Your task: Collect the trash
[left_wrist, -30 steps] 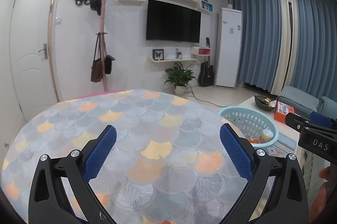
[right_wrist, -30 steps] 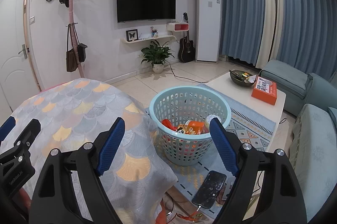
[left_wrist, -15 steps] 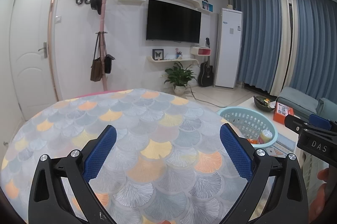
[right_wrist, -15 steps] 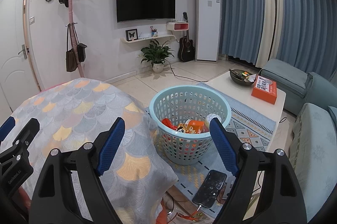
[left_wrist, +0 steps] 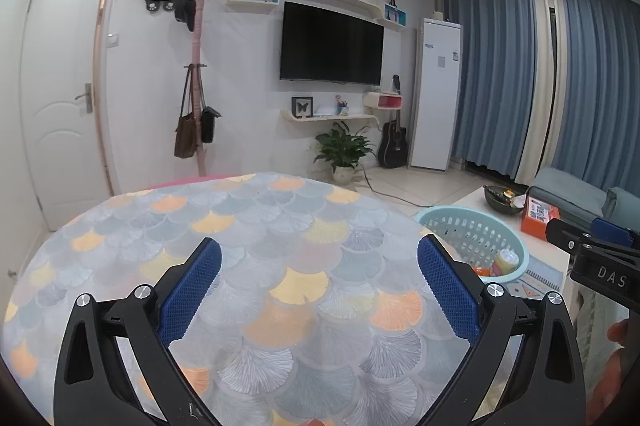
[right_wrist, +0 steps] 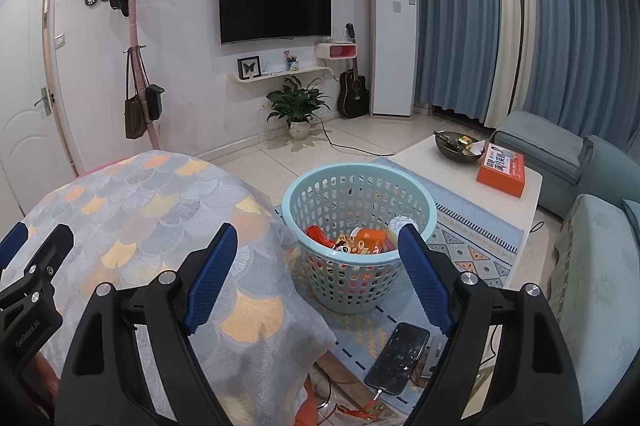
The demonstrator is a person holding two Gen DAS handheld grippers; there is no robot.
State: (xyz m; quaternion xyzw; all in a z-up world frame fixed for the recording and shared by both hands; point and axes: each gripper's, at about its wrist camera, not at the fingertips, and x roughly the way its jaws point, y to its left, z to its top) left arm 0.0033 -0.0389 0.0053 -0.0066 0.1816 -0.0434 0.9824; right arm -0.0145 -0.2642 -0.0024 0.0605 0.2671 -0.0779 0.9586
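A light blue plastic basket point(right_wrist: 356, 185) stands on the floor rug to the right of the round table point(right_wrist: 160, 209); orange and red wrappers point(right_wrist: 362, 240) and a pale bottle lie inside it. My right gripper point(right_wrist: 316, 240) hovers open and empty over the table's edge and the near side of the basket. Over the scale-patterned tablecloth point(left_wrist: 280, 246), my left gripper point(left_wrist: 320, 254) is open with nothing between its blue pads. The basket point(left_wrist: 472, 230) also shows at the right of the left wrist view, behind the right gripper's body point(left_wrist: 600, 266).
A phone point(right_wrist: 398, 358) on a cable lies on the rug below the basket. A white coffee table point(right_wrist: 480, 181) holds an orange box point(right_wrist: 502, 167) and a dark bowl point(right_wrist: 456, 143). Blue-grey sofas point(right_wrist: 592, 266) stand at the right. A coat stand, plant and guitar line the far wall.
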